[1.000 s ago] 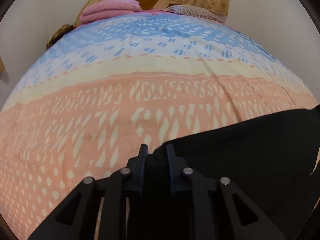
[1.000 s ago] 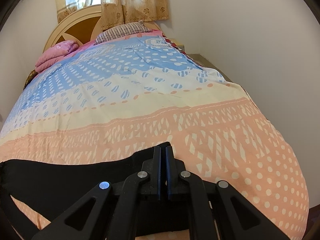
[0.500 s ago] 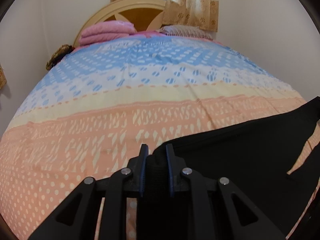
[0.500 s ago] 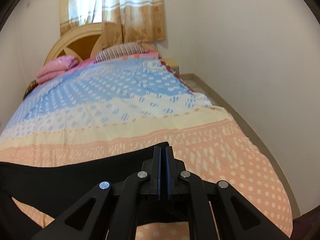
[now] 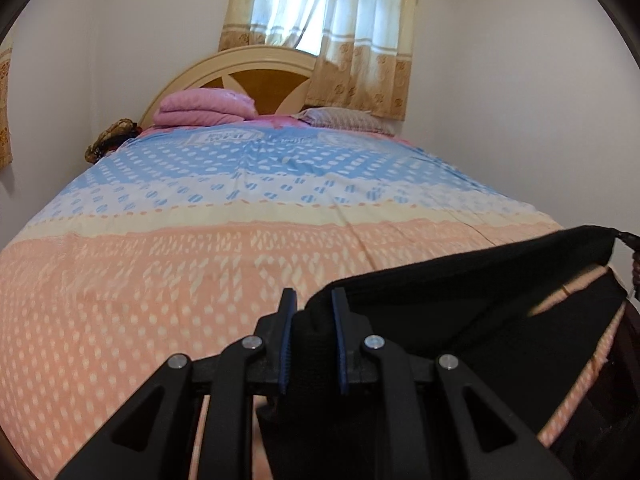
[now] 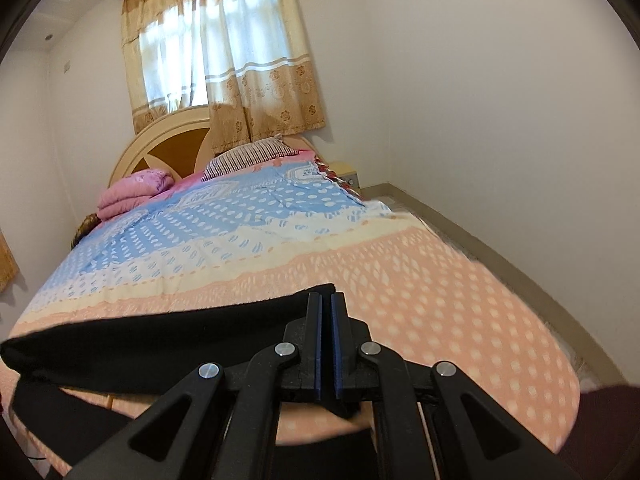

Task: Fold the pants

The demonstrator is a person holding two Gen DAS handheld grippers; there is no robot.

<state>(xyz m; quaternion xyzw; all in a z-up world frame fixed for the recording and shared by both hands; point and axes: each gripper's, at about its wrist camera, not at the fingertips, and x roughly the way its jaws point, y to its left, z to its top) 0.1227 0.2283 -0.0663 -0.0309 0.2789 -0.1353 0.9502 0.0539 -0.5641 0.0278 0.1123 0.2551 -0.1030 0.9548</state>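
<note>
Left wrist view: the left gripper (image 5: 311, 300) pinches a thick bunch of the black pants (image 5: 472, 320) between its blue-lined fingers (image 5: 286, 344). From there the fabric stretches taut toward 3 o'clock, held up off the patterned bedspread (image 5: 200, 248). At 12 o'clock stand the headboard (image 5: 256, 80) and the curtain (image 5: 360, 40), with a folded pink blanket (image 5: 204, 108) at 11.

Right wrist view: the right gripper (image 6: 326, 300) is clamped nearly closed on the pants' (image 6: 180, 332) edge, and the cloth runs off toward 9 o'clock above the bedspread (image 6: 440, 280). A striped pillow (image 6: 248, 156) lies at 12 o'clock.
</note>
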